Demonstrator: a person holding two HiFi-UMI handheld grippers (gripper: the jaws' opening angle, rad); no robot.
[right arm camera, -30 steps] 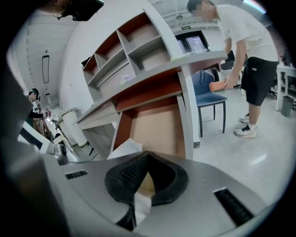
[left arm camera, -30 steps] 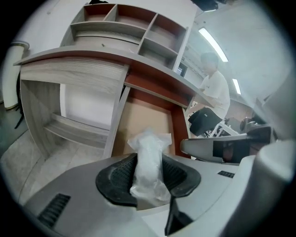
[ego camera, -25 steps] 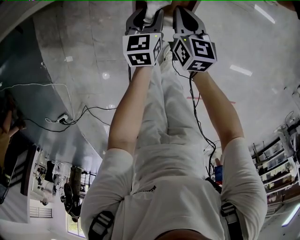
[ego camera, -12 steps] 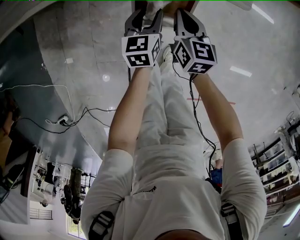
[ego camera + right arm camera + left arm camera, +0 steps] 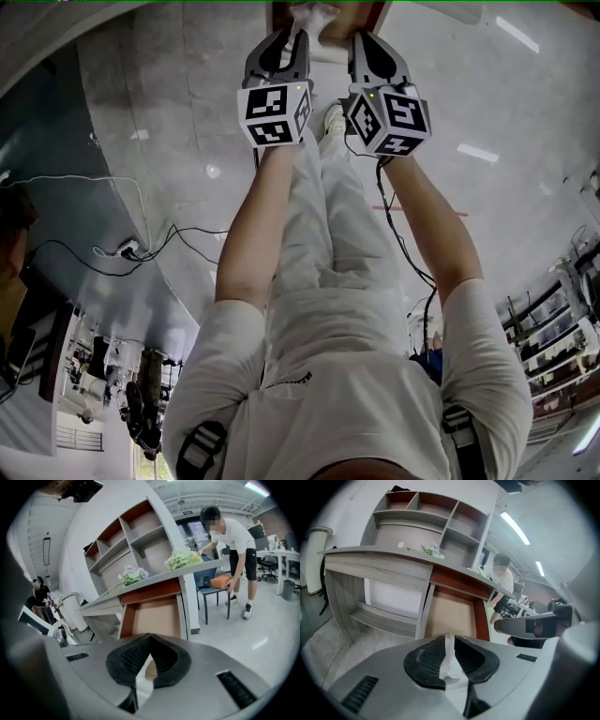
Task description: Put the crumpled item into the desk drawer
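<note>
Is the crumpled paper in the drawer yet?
Not yet. Done: the drawer already stands open. In hand: the left tool has just closed its jaws on the crumpled paper and pinches it. Left to do: carry it over the drawer and let go.

Grey desk (image 5: 154,582), two flower bunches (image 5: 183,558) on top; drawer (image 5: 154,616) open

shirt (image 5: 319,394): white, short-sleeved | trousers (image 5: 328,234): pale | cable (image 5: 380,183): black | straps (image 5: 202,448): apparently dark

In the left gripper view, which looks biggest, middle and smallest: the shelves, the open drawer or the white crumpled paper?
1. shelves
2. open drawer
3. white crumpled paper, nearest the camera, so really even smaller
</note>
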